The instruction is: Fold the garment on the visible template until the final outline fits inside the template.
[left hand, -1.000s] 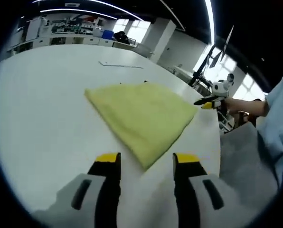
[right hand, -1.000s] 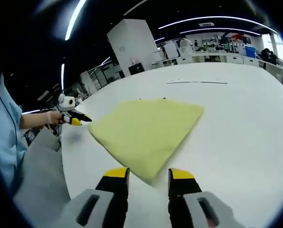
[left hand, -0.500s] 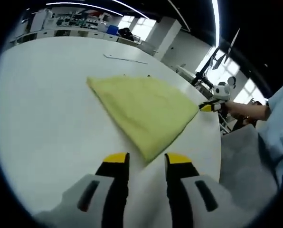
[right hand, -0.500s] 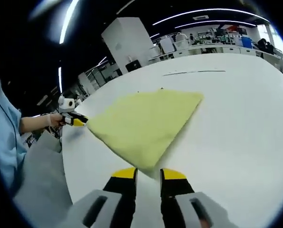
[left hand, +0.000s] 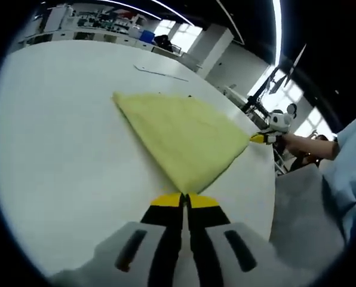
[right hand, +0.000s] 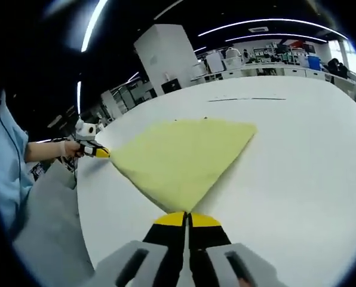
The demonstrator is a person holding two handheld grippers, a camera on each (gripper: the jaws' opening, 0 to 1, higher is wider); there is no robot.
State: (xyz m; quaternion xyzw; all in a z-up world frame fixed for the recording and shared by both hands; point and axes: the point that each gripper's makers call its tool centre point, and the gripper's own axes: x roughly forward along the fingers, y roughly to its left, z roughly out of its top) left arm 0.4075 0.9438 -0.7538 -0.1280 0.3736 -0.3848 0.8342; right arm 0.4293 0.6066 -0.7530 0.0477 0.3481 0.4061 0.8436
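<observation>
Both sets of fingers have just closed from open: the left gripper (left hand: 184, 200) and the right gripper (right hand: 187, 219) each now pinch a near corner of the yellow garment (left hand: 184, 134), lying folded on the white desk (left hand: 58, 149) toward 12 o'clock, apparently ready for another fold

A broad white worktop (left hand: 58, 149) spreads ahead of the tongs (left hand: 184, 200) and out to both sides. Beyond its far edge stands a thick white pillar (right hand: 166, 57), with benches and shelving (right hand: 267, 60) along the back wall. Long strip lights (right hand: 93, 24) cross the dark ceiling. Bright windows (left hand: 291, 95) glow to the right of the left tongs.
</observation>
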